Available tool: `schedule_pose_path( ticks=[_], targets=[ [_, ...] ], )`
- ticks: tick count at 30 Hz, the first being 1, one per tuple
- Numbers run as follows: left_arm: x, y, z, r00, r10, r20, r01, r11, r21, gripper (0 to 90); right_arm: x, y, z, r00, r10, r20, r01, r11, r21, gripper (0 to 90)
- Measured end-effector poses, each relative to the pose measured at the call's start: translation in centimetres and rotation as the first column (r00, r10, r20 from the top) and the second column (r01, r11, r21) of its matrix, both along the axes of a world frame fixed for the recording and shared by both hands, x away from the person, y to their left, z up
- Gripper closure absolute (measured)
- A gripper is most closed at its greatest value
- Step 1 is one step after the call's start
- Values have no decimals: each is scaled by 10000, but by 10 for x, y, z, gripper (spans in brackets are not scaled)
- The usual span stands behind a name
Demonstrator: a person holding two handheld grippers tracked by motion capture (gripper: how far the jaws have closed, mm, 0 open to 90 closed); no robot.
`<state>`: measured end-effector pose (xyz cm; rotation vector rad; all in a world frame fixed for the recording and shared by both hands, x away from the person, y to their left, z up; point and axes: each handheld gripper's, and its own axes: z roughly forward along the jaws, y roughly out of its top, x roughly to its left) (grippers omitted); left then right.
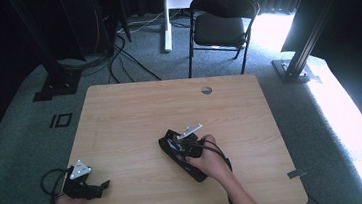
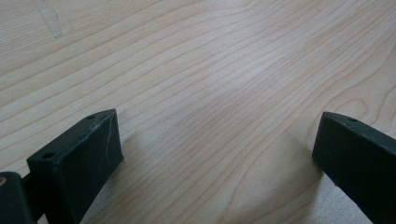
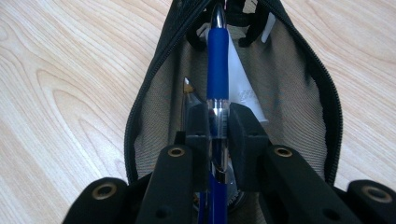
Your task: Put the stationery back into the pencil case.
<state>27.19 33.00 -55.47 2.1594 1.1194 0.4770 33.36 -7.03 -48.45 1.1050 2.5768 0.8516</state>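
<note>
My high view: fixed above near side of table (image 1: 134, 111), facing forward and down, far enough back to take in whole tabletop, floor and chair (image 1: 221, 20) beyond. My left gripper view: rides low, close over bare wood, looking along own jaws. My right gripper view: very close, looking down own jaws into open pencil case (image 3: 299, 88) at blue pen (image 3: 217, 70). Shared: wood tabletop in all three; pencil case (image 1: 176, 155) in high and right gripper views.

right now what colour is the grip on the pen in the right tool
Blue: the pen has a blue grip above a clear barrel, best seen in the right gripper view.
</note>
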Motion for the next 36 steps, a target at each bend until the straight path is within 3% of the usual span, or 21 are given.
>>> schedule_pose_path(
  ticks=[6,16,19,20,23,36],
  targets=[
    [0,0,0,10000,1,0,-1,10000,-2,16,0,-1,1,10000,15,-4,-15,9998,202,732],
    [0,0,0,10000,6,-2,-6,10000,-10,16,-2,-21,21,9962,-370,783,275,9924,1199,624],
    [0,0,0,10000,5,-4,-5,10000,-10,16,-1,-27,24,9938,-576,952,430,9879,1490,580],
    [0,0,0,10000,2,1,-2,10000,-3,16,1,-36,27,9882,-898,1240,678,9828,1717,542],
    [0,0,0,10000,1,-1,-1,10000,0,16,2,-43,28,9843,-1119,1362,859,9793,1834,524],
    [0,0,0,10000,6,-8,-6,10000,-10,16,5,-68,22,9731,-1854,1371,1523,9632,2213,420]
  ],
)
